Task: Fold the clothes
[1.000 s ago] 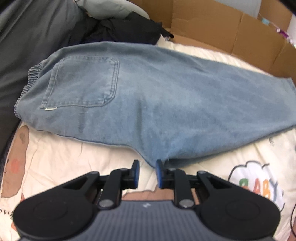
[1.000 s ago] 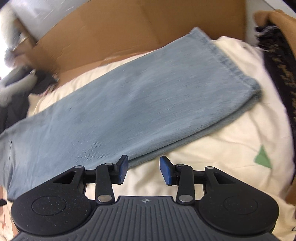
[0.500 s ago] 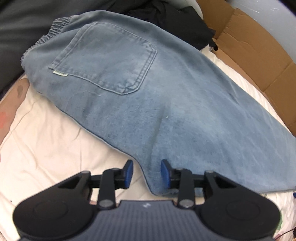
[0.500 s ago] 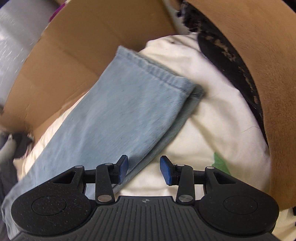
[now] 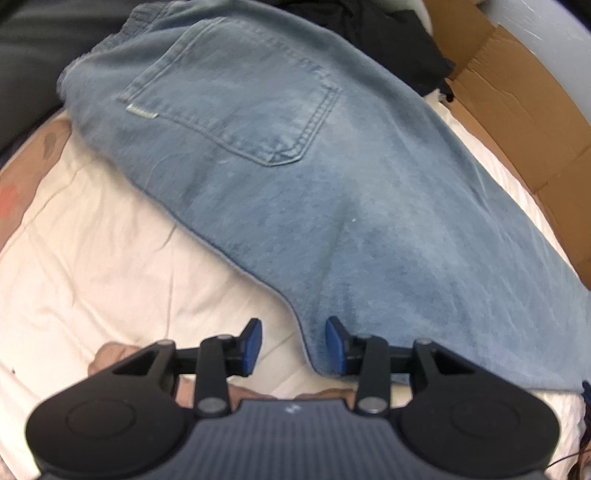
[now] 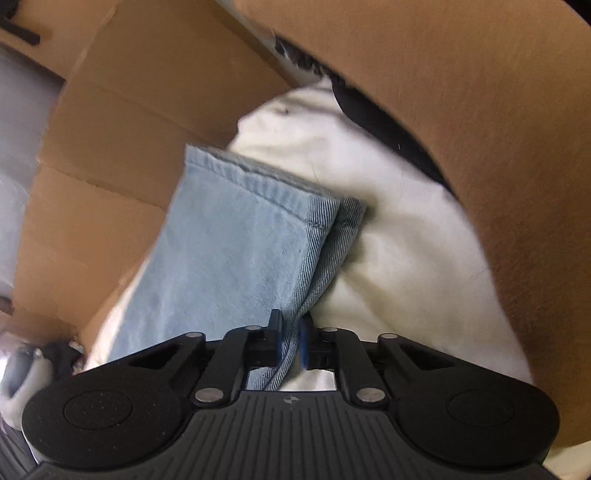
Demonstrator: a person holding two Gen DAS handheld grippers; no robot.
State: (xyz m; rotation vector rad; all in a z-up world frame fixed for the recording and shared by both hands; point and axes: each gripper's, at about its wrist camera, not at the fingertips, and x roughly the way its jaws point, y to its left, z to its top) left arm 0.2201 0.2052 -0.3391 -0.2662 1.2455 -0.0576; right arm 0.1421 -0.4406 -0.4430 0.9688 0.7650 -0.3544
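1. On the cream quilt [image 5: 92, 258] lie the jeans [image 5: 295, 177], already doubled leg over leg, back pocket [image 5: 236, 107] up. The waistband end points toward the dark clothes heap [image 5: 388, 33] at the quilt's far side. The hem end [image 6: 258, 181] lies near the cardboard wall [image 6: 129, 110] along the quilt's far edge.
2. Left gripper [image 5: 293, 345]: jaws apart and opening. It hangs over the crotch-side edge of the jeans; that denim edge runs between the blue pads [image 5: 253, 341] but neither pad presses on it, so nothing is gripped.
3. Right gripper [image 6: 289, 341]: jaws closing, pads pinched on the long side edge of the legs a little short of the hem; both denim layers look caught between them.
4. Handling, as a judgement: mid-weight denim, soft but with body. It drapes rather than flops, isn't slippery, nothing fragile. Hem and seams are thick, so they give the firmest bite.
5. Where to hold: take both layers together at a seamed edge, not a single ply in mid-panel, or the legs slide apart. The left side needs a matching bite at the crotch-side edge or the waistband.
6. Risk: a one-ended lift lets the far weight drag on the quilt and skew the fold. The tan fabric [image 6: 498, 147] just beside the quilt's right edge could snag.
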